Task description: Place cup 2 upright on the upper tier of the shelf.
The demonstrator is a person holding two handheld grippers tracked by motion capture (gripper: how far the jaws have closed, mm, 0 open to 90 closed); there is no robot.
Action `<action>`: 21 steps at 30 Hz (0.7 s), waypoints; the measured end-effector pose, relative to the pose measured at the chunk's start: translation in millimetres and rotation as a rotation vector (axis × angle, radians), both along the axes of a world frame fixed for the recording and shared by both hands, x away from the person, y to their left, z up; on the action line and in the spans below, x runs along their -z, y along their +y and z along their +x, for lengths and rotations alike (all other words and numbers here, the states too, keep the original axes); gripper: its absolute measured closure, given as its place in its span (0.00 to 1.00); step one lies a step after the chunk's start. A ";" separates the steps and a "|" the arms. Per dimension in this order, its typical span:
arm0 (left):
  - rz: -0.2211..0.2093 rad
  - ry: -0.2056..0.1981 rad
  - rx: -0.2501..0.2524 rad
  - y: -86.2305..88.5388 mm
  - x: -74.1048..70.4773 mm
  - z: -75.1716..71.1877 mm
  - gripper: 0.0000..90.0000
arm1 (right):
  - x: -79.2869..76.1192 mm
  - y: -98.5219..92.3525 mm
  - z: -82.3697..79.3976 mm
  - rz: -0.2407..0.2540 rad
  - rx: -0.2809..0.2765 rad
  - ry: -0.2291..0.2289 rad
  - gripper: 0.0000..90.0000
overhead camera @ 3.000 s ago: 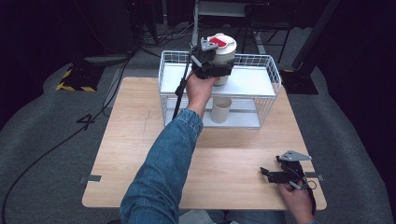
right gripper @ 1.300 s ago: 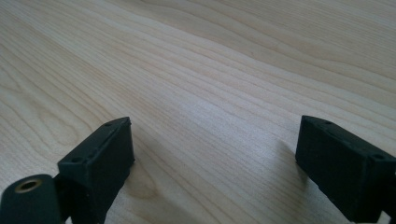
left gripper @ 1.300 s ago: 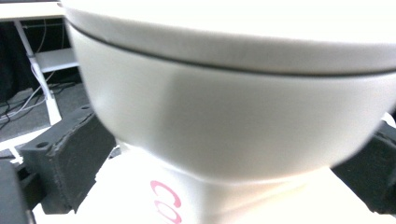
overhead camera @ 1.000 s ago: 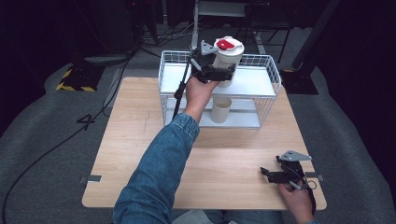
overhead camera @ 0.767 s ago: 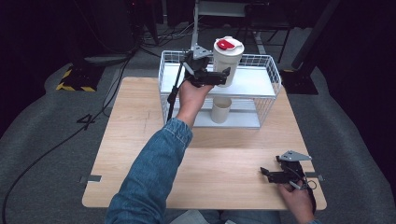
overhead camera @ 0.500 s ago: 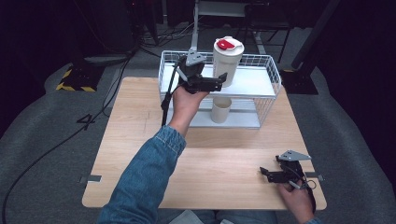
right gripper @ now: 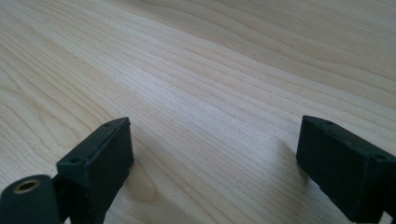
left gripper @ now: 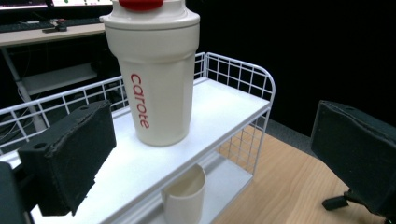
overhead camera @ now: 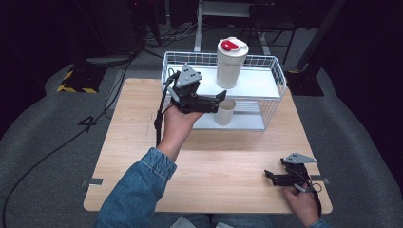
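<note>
A cream tumbler [overhead camera: 230, 61] with a red lid stands upright on the top shelf of a white wire rack [overhead camera: 273, 76]. In the left gripper view the tumbler [left gripper: 154, 79] is ahead of the jaws with "carote" printed on it. My left gripper [overhead camera: 219, 100] hovers left of the rack, open and empty, pointing right. Its pads [left gripper: 70, 154] stand wide apart and clear of the tumbler. A small cream cup [overhead camera: 223, 112] sits on the lower shelf. My right gripper [overhead camera: 267, 175] rests open near the table's front right, over bare wood [right gripper: 212, 93].
The rack stands at the back middle of the wooden table [overhead camera: 142, 156]. A black cable [overhead camera: 159, 118] trails down from the left gripper. Dark floor with cables and a black-and-yellow striped block [overhead camera: 71, 80] surrounds the table.
The left gripper has let go of the tumbler, left it on the top shelf, and drawn back to the left and toward the person. The right gripper has stayed put.
</note>
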State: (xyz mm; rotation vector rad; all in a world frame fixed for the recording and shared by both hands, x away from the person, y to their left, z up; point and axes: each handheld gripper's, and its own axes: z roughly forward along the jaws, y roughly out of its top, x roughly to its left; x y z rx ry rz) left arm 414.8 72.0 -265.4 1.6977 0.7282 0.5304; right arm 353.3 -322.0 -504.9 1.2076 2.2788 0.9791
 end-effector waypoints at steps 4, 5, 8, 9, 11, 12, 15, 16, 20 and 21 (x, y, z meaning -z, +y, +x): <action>0.012 0.006 -0.004 10.3 5.0 -12.3 0.01 | 0.0 0.2 0.2 0.002 -0.001 0.001 0.12; 0.019 0.006 -0.005 13.3 6.0 -15.1 0.01 | 0.0 0.2 0.2 0.002 0.000 0.001 0.12; 0.025 0.008 -0.005 21.6 9.7 -22.6 0.01 | 0.0 0.2 0.2 0.002 -0.001 0.001 0.12; 0.027 0.010 -0.003 24.1 11.0 -24.9 0.01 | 0.0 0.2 0.2 0.002 -0.001 0.001 0.12; 0.032 0.011 0.000 26.7 12.2 -27.3 0.01 | 0.0 0.2 0.2 0.002 -0.001 0.001 0.12; 0.047 0.007 -0.002 31.6 15.6 -32.9 0.01 | 0.0 0.2 0.2 0.002 0.000 0.001 0.12; 0.075 0.009 0.005 38.5 22.4 -40.7 0.02 | 0.0 0.2 0.2 0.002 0.000 0.001 0.12; 0.076 0.014 0.007 40.7 25.1 -43.3 0.02 | 0.0 0.2 0.2 0.002 0.000 0.001 0.12; 0.073 0.031 0.017 50.1 36.4 -52.6 0.02 | 0.0 0.2 0.2 0.002 -0.001 0.000 0.12; 0.074 0.034 0.019 52.2 39.7 -54.7 0.02 | 0.0 0.2 0.2 0.001 -0.001 0.000 0.12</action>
